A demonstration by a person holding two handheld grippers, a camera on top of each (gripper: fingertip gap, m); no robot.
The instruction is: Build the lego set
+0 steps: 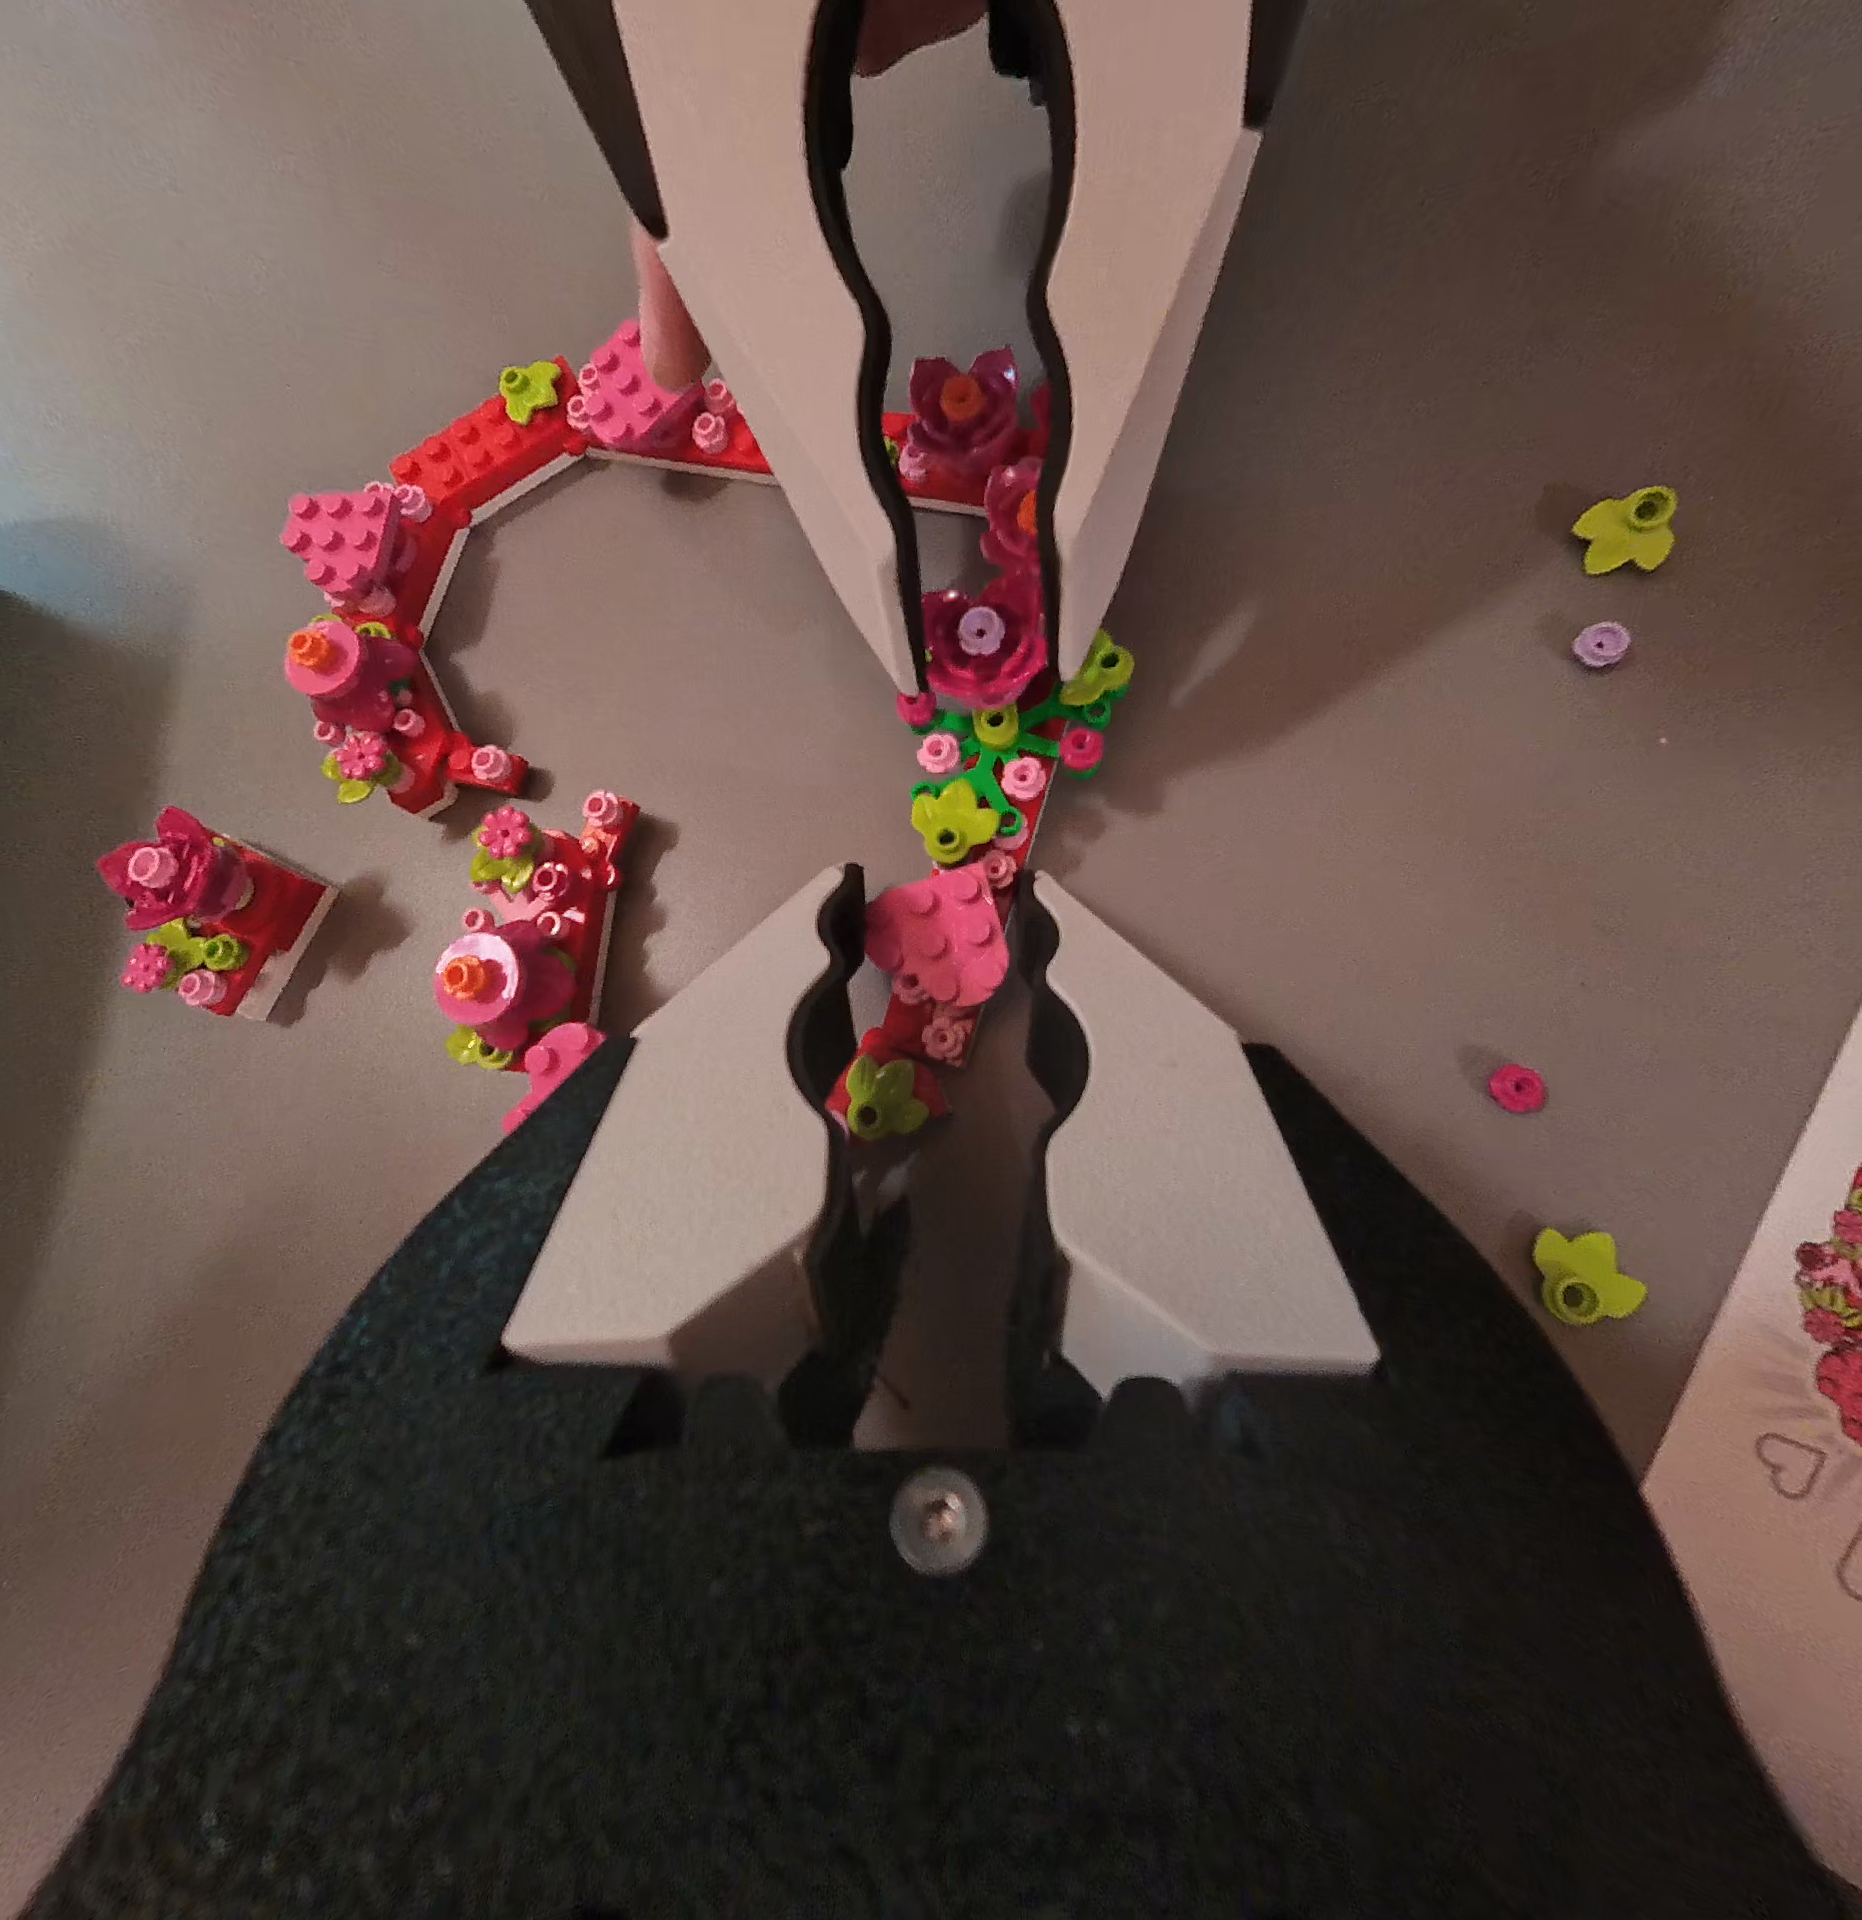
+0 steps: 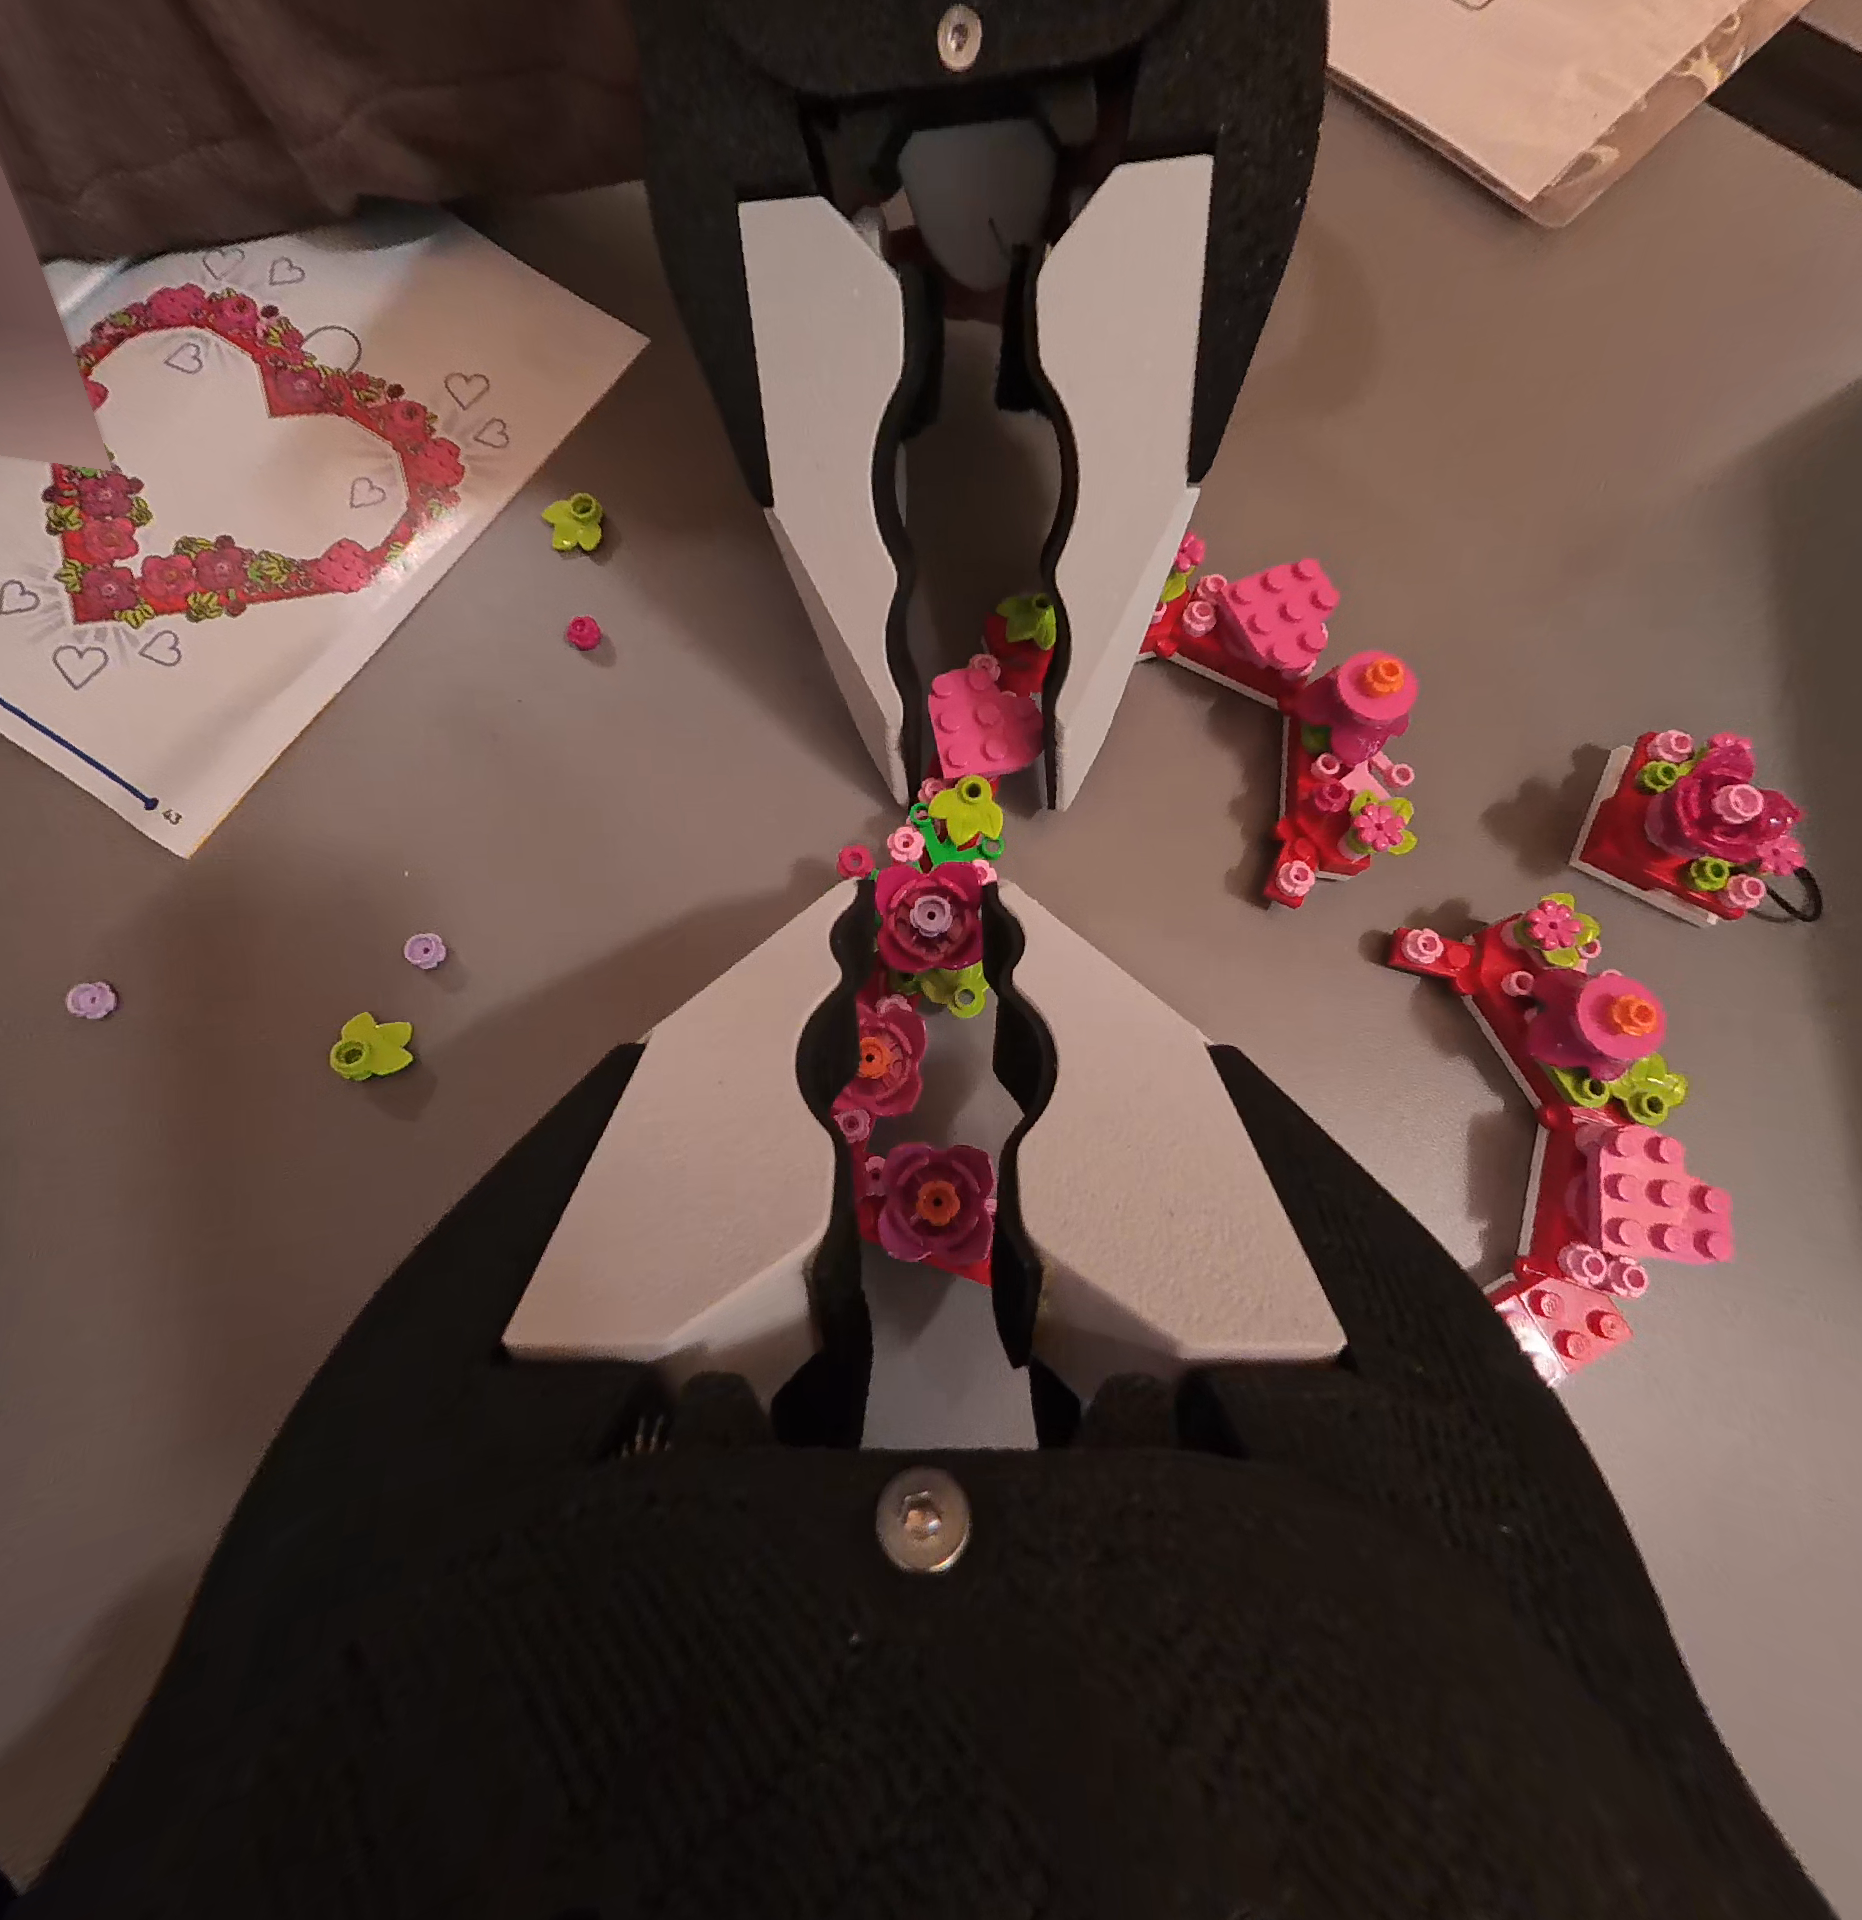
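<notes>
Got both claws on the same red flowered strip [image 1: 994,790] lying on the grey table [image 1: 1374,831]: left gripper [image 1: 942,883] pinching the pink heart end, right gripper [image 2: 927,894] clamping the magenta rose end, probably to steady it.

My left hand-held gripper [image 1: 937,894] and right hand-held gripper [image 2: 922,894] are both the same combo: pale grey fingers, wavy black pads, speckly black body. The heart frame section [image 1: 994,790] between them is red plates with a white underside, loaded with magenta roses with lilac or orange centres, a bubblegum-pink heart brick, lime leaves and a bright green stem. The bench [image 2: 594,831] is flat grey-taupe, with loose lime leaves [image 2: 371,1044] and lilac studs [image 2: 92,1000], and the instruction sheet [image 2: 283,582] is white with a red-and-pink flower heart and little outlined hearts.
</notes>
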